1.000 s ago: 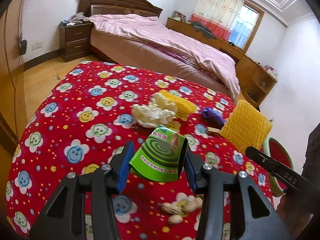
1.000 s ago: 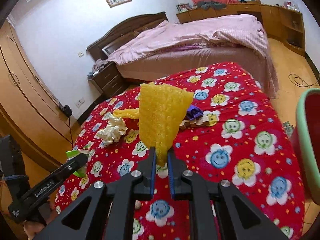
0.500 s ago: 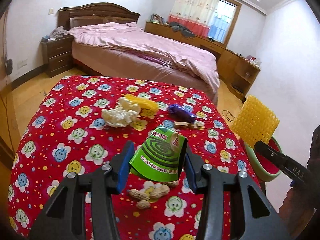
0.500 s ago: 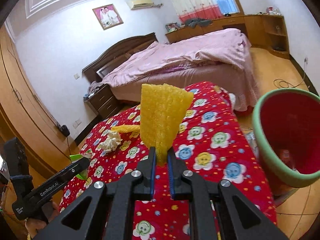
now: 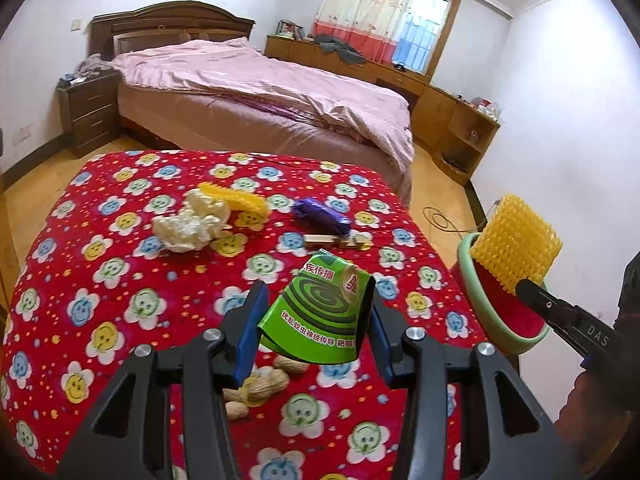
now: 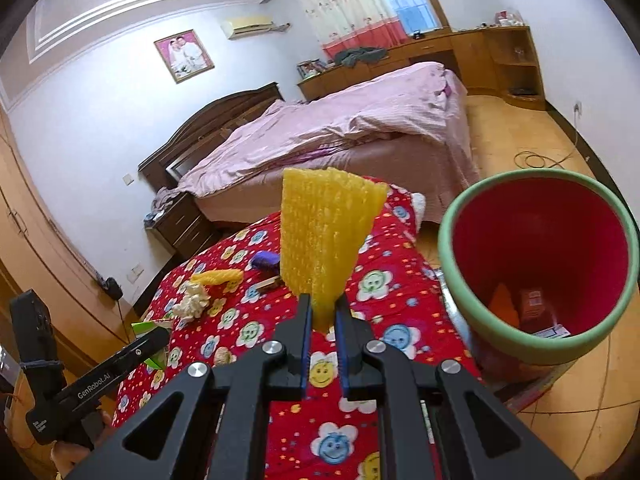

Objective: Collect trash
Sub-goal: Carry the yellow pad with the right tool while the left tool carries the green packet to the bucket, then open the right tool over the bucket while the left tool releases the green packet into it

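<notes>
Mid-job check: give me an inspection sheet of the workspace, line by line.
Surface: red flower-print cloth over the table.
Job's things: bin beside the table, trash inside; crumpled paper, yellow foam net, purple wrapper, peanuts on the cloth.
Clutter: wooden sticks.
Grippers: left gripper shut on green carton; right gripper shut on yellow foam sleeve.
Cables: cord on floor.
Surroundings: bed, nightstand.

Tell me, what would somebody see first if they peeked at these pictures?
First, the red flowered cloth covering the table, with the pink bed behind it. Then what the grippers hold: the left gripper pinches a green box, and the right gripper pinches a yellow foam net. The red bin with its green rim stands beside the table's right edge.
</notes>
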`<state>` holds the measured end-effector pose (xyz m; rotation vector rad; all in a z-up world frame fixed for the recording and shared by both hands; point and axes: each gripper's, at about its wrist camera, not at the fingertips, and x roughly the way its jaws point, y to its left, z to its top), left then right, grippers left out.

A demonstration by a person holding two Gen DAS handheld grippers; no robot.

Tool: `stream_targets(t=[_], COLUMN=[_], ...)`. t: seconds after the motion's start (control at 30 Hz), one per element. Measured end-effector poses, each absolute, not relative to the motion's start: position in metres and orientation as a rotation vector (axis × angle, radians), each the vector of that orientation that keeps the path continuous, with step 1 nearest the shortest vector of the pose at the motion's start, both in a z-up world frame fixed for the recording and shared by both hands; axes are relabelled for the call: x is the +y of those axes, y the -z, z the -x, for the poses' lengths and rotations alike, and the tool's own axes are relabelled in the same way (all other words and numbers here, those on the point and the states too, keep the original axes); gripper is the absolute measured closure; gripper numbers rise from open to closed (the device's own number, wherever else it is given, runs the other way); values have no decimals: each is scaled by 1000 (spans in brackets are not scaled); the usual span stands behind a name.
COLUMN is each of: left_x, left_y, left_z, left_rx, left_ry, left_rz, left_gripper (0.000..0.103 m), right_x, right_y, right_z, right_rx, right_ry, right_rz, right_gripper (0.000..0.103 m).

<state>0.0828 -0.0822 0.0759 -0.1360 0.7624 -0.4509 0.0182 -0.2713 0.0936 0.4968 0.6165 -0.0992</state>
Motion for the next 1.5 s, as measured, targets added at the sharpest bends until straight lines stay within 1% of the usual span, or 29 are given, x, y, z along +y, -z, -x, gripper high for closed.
stream_targets(t=[0.47, 0.7, 1.13, 1.47, 1.5], left_x=[-158, -211, -314, -365, -368], left_y=[-99, -102, -79, -57, -55], left_z=[-81, -83, -90, -95, -95], left_rx=[736, 737, 782, 838, 843], left_ry=[600, 685, 804, 869, 876], left_rz=[51, 11, -81, -131, -133], left_gripper=[55, 55, 55, 54, 51], right_x=[-318, -350, -416, -447, -449], right_y=[-102, -96, -68, -51, -51], right_z=[10, 27, 41, 40, 40], right_rx=[581, 586, 618, 652, 653], right_ry=[236, 338, 457, 491, 495], right_rz=[-521, -529, -590, -617, -616], right_gripper=[91, 91, 90, 87, 87])
